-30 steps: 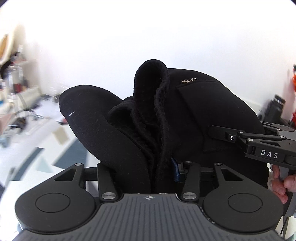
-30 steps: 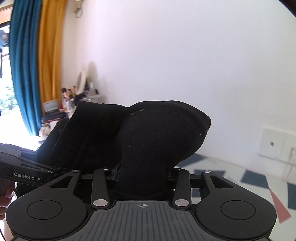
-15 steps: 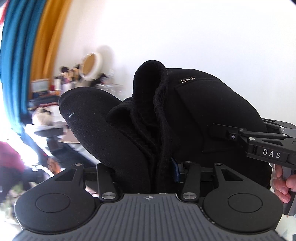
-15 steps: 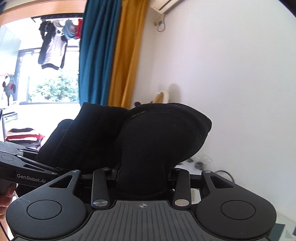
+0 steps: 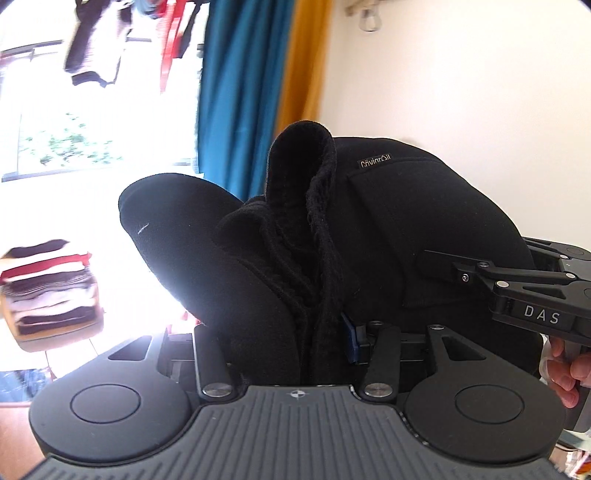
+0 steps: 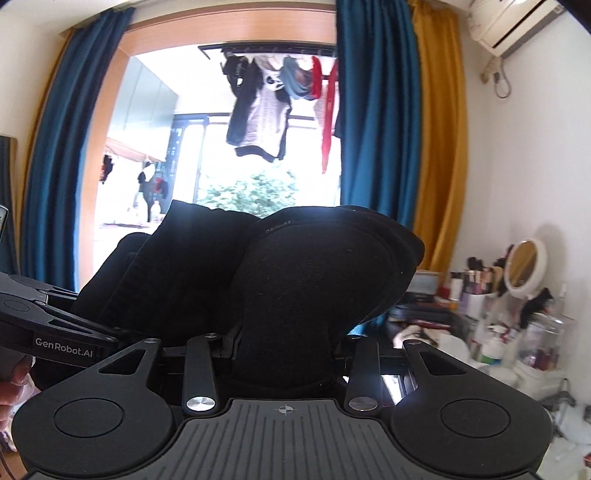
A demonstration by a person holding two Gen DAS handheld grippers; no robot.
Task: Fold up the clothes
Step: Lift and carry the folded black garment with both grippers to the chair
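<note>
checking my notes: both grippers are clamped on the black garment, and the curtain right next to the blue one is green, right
Not quite. Both the left gripper and right gripper are shut on the black garment, but the curtain beside the blue curtain is mustard yellow, not green; the right wrist view shows it.

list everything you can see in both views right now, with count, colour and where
garment: one, black, bunched, held up between both tongs
folded clothes: one stack, mixed colours, left edge of left view
hanging laundry: several pieces, mixed colours, on a rack outside the window
curtains: blue and yellow, beside the window
round mirror: one, white frame, on the cluttered table at right
air conditioner: one, white, top right wall
left tongs: black, shut on garment
right tongs: black, shut on garment
</note>
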